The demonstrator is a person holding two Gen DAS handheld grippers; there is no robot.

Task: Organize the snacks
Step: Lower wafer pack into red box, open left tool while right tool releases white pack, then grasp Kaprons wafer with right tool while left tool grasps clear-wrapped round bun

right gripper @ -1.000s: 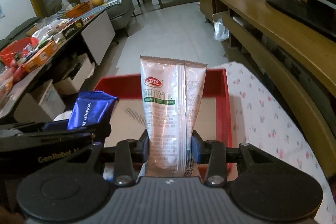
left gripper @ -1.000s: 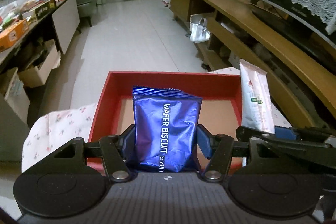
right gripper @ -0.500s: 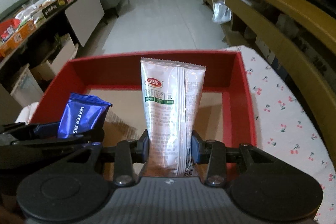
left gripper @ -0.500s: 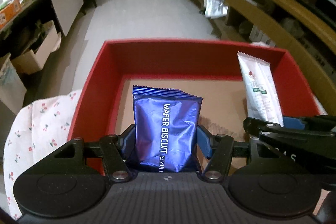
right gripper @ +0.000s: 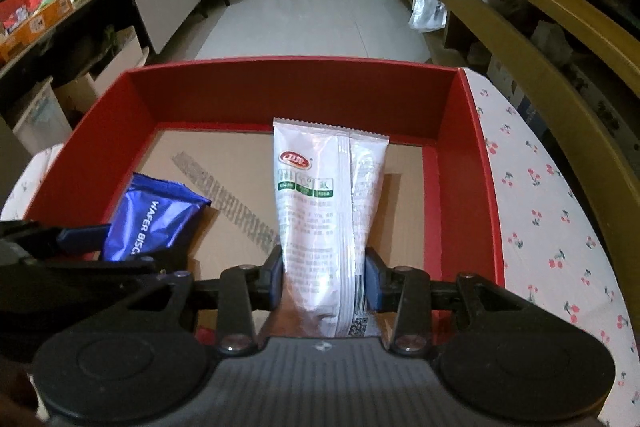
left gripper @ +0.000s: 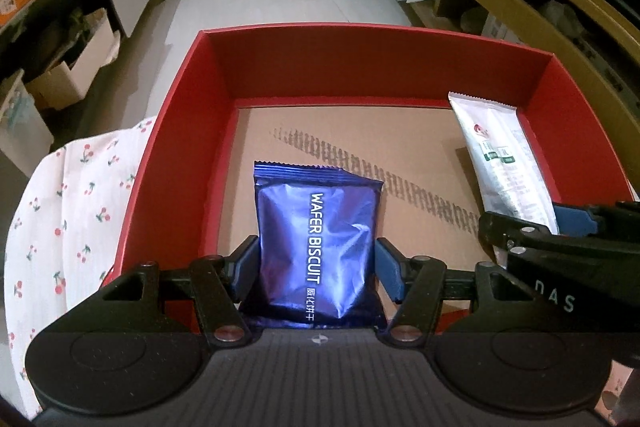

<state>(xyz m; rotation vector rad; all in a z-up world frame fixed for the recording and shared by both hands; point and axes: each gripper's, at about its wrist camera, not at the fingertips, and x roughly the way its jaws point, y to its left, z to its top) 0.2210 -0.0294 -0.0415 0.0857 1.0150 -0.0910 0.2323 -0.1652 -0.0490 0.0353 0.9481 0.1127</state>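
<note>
**Q:** What do you have hold of over that red box (left gripper: 384,51)?

**A:** Two snacks, one per hand. My left gripper (left gripper: 318,269) is closed about halfway on a blue wafer biscuit packet (left gripper: 318,243), the blue pads pressing its two side edges. My right gripper (right gripper: 325,277) is clamped much narrower on a white snack pouch (right gripper: 326,199), pinched low down near its bottom seal.

**Q:** Why grip them at the bottom like that?

**A:** It leaves each packet's top end pointing ahead of the gripper, into the box, so that end should meet the cardboard floor first. Both wrists are pitched steeply down for the same reason, I'd say.

**Q:** Where do the packets sit in relation to the box?

**A:** Both hang inside its red walls, above the bare brown floor. The wafer packet is toward the left half, the pouch toward the right, well apart. I cannot tell whether either tip touches the floor yet.

**Q:** And the box itself?

**A:** It stands on a desk under a cherry-print cloth (right gripper: 560,227), holding nothing besides what I carry.

**Q:** What comes next, in your view?

**A:** Lowering a little, then opening both grippers so the packets lie flat side by side. The tall, floppy pouch may tip sideways when released.
</note>
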